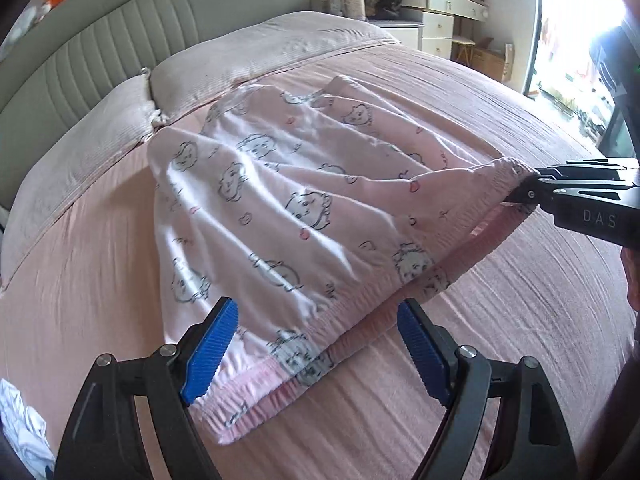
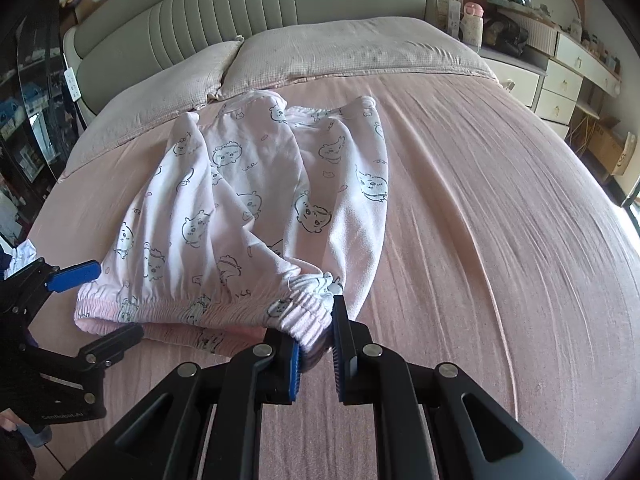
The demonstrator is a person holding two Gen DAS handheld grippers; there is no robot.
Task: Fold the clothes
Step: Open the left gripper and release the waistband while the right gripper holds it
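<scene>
Pale pink pyjama trousers (image 1: 288,200) with cartoon faces lie on the pink bed, legs towards the pillows, elastic waistband nearest me; they also show in the right wrist view (image 2: 240,200). My right gripper (image 2: 315,354) is shut on the right end of the waistband (image 2: 304,316) and lifts it slightly; it shows in the left wrist view (image 1: 524,194). My left gripper (image 1: 316,344) is open, its blue pads either side of the waistband's left end, not clamping it; it shows in the right wrist view (image 2: 84,300).
Two beige pillows (image 2: 320,52) lie against a grey padded headboard (image 2: 224,4). A dresser with drawers (image 2: 560,72) stands at the right. A white crumpled cloth (image 1: 20,420) lies at the left edge. The pink bed sheet (image 2: 480,220) stretches to the right.
</scene>
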